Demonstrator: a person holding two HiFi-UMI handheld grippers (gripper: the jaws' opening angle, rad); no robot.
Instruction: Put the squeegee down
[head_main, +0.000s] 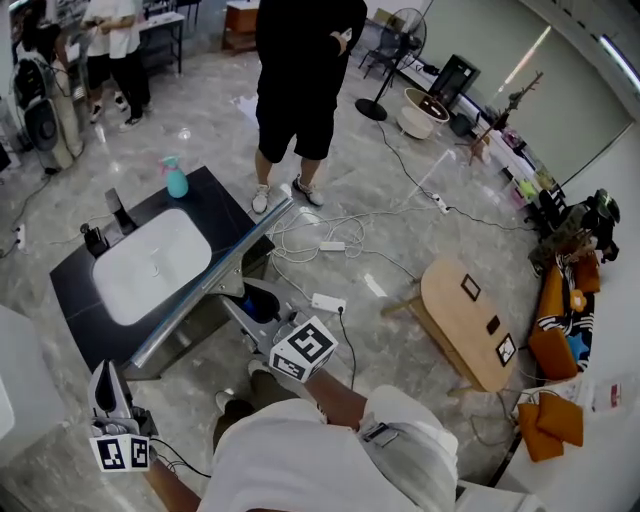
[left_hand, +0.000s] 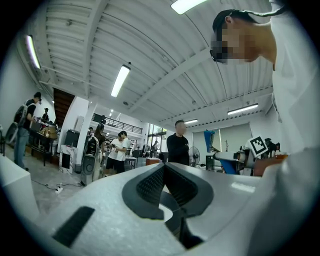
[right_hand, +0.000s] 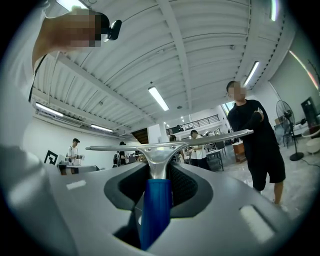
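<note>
The right claw (head_main: 245, 300) is clamping the squeegee (head_main: 215, 275) by its blue handle. In the right gripper view the handle (right_hand: 154, 210) is sitting upright between the two dark pads of the right claw (right_hand: 159, 172), with the metal neck rising out of them and the long blade running across the frame above. In the head view that blade is slanting from centre-top down toward lower left. It is lying along the right edge of the black counter (head_main: 225, 205), though whether it is touching that edge cannot be told.

The left claw (head_main: 108, 385) is hanging at the lower left of the frame, well apart from the squeegee. In its own view the left claw (left_hand: 165, 172) is showing its pads pressed together at the tips with nothing between them.

A white basin (head_main: 150, 265) is sitting sunk in the counter. A teal spray bottle (head_main: 176, 178) and a black faucet (head_main: 120, 210) are standing on the counter beside it, not in it.

The marker cube (head_main: 305, 350) is covering the right hand, and the bottom edge is cutting off the left arm.
</note>
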